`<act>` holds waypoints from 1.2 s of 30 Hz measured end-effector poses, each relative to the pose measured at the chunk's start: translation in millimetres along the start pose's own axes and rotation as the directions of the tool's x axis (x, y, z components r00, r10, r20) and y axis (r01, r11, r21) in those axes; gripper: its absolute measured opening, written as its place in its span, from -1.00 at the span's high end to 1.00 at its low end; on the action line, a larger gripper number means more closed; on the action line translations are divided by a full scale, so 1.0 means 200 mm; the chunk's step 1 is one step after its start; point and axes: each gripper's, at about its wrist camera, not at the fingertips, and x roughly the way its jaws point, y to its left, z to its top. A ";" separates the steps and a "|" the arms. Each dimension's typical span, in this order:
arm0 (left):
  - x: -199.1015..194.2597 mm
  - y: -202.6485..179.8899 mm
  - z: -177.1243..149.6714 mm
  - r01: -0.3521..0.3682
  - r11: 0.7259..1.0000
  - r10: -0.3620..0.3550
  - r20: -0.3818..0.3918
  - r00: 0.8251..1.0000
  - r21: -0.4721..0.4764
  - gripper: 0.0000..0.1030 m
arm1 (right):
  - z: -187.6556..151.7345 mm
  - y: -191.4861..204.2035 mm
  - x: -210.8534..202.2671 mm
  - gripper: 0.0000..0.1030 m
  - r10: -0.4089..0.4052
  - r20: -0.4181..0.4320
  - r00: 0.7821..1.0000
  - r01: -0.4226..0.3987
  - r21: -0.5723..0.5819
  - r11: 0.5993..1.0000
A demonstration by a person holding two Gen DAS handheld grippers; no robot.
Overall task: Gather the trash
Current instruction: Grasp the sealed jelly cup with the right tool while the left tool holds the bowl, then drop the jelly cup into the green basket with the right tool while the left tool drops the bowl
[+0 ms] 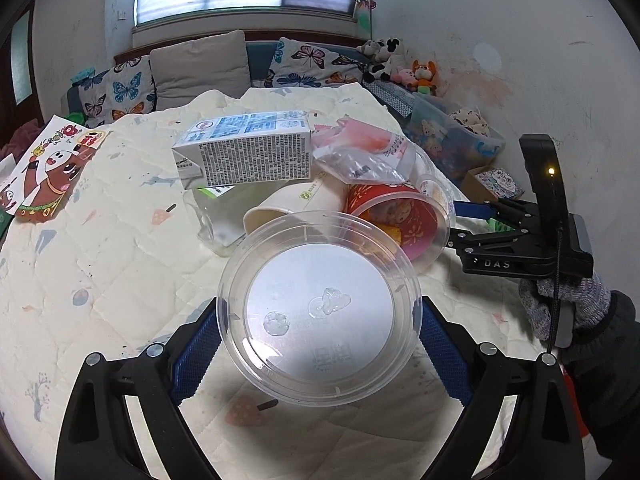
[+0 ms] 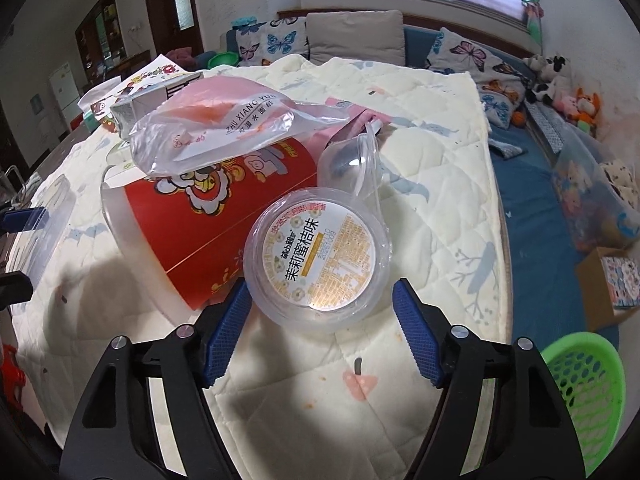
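Left claw clamped on clear round tub, right claw open astride labelled jelly cup.

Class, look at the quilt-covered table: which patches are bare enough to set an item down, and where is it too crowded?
Free: the quilt left of the trash pile, between the cartoon picture sheet and the milk carton; also the quilt right of the small labelled cup, toward the table edge. Crowded: the middle, where carton, plastic wrapper, red tub and cups overlap.
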 end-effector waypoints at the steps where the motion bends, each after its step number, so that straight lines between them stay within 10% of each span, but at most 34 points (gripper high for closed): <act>1: 0.00 0.00 0.00 0.000 1.000 0.000 -0.001 1.000 0.000 -0.74 | 0.00 0.00 0.00 -0.33 0.002 0.001 1.000 -0.002 0.001 1.000; 36: -0.10 -0.28 0.02 0.081 0.994 -0.084 0.051 0.995 0.067 -0.74 | -0.36 -0.08 -0.58 -0.10 -0.139 0.091 0.986 0.114 0.235 0.965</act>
